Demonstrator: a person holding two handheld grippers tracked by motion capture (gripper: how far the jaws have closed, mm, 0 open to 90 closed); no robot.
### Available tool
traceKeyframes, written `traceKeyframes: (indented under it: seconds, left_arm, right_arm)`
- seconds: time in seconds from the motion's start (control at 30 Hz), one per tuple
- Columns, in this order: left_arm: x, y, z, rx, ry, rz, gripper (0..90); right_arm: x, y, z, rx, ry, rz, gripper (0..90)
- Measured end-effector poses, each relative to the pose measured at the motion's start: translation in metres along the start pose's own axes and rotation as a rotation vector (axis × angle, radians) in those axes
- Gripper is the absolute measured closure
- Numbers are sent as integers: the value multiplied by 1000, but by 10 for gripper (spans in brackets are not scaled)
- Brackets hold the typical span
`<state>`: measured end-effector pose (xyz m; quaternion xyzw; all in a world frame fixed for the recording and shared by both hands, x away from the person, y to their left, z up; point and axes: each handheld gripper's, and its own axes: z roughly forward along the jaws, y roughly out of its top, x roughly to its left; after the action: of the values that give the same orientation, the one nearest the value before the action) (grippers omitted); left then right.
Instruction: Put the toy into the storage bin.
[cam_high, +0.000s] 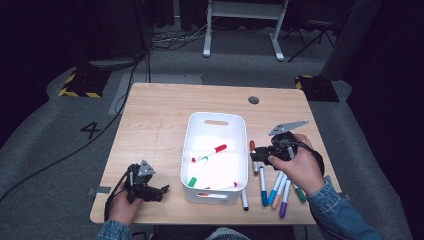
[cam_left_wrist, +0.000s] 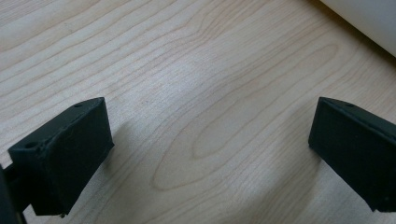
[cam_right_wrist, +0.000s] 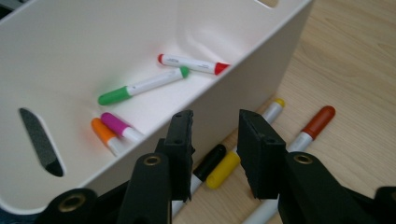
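Dark floor and black curtains are surrounding a light wooden table (cam_high: 160, 120), and a white bin (cam_high: 216, 120) is standing in the middle of it. Inside the bin, a red-capped marker (cam_right_wrist: 191, 63) and a green-capped marker (cam_right_wrist: 142, 86) are lying on the bottom, and a pink-capped marker (cam_right_wrist: 119, 127) and an orange-capped marker (cam_right_wrist: 105, 135) are lying close together near the wall with the handle slot.

On the person's right side, the right gripper (cam_high: 257, 156) is hovering just beside the outer wall of the bin, above a row of markers on the table. Its jaws are standing a little apart with nothing between them. In the right gripper view, a yellow-capped marker (cam_right_wrist: 223, 170) and a black-capped marker (cam_right_wrist: 210, 162) are lying under the jaws, close to the bin wall, and an orange-red-capped marker (cam_right_wrist: 313, 127) is lying a bit farther out. More markers (cam_high: 280, 192) are lying near the front edge, by the person's right hand (cam_high: 297, 167).

On the other side, the left gripper (cam_high: 162, 191) is resting low at the front left part of the table, well apart from the bin. Its jaws are standing wide apart over bare wood, holding nothing.
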<state>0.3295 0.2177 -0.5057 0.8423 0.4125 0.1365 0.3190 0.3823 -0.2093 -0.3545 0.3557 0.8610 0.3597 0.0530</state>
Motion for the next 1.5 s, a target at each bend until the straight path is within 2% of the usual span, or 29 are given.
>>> traceKeyframes:
  seconds: [0.27,0.53,0.8,1.03,1.5]
  left_arm:
    - [0,0,0,0,0,0,0]
    - [0,0,0,0,-1,0,0]
    - [0,0,0,0,0,0,0]
    - [0,0,0,0,-1,0,0]
    - [0,0,0,0,-1,0,0]
  right_arm:
    - [-39,-7,25,50,-69,74,660]
    - [-64,-13,55,116,-99,113,659]
    - [-75,-19,83,196,-118,141,666]
    - [-83,-24,98,202,-126,156,679]
    - [-80,-29,114,216,-146,177,707]
